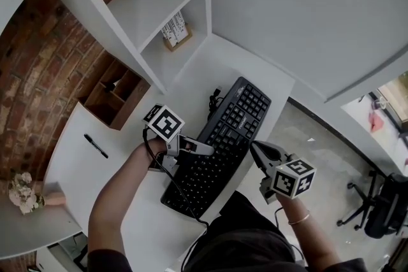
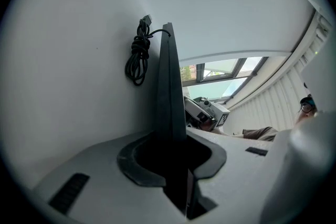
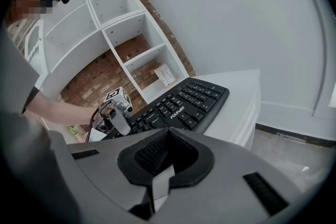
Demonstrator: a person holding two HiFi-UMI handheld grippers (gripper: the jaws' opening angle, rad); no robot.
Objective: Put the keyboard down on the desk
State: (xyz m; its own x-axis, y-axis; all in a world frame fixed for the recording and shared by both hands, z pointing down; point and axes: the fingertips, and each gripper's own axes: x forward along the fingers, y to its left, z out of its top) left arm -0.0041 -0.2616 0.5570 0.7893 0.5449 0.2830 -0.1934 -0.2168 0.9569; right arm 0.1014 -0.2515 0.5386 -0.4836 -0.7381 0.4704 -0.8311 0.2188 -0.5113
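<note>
A black keyboard (image 1: 231,132) lies slanted on the white desk (image 1: 191,70), its far end near the wall. The left gripper (image 1: 205,149) is shut on the keyboard's left long edge. In the left gripper view that edge (image 2: 169,81) runs straight up from between the jaws (image 2: 170,136). The coiled black cable (image 1: 214,99) lies on the desk past the keyboard's far corner, also seen from the left gripper (image 2: 137,57). The right gripper (image 1: 256,150) hovers off the keyboard's right side, shut and empty. Its own view (image 3: 165,134) looks across the keys (image 3: 181,103) to the left gripper (image 3: 119,115).
A white shelf unit (image 1: 137,3) with a small card stand (image 1: 175,30) rises behind the desk. A wooden organiser (image 1: 115,95), a black pen (image 1: 95,145) and flowers (image 1: 22,193) sit to the left. The desk's right edge (image 1: 280,105) drops to the floor; an office chair (image 1: 376,207) stands there.
</note>
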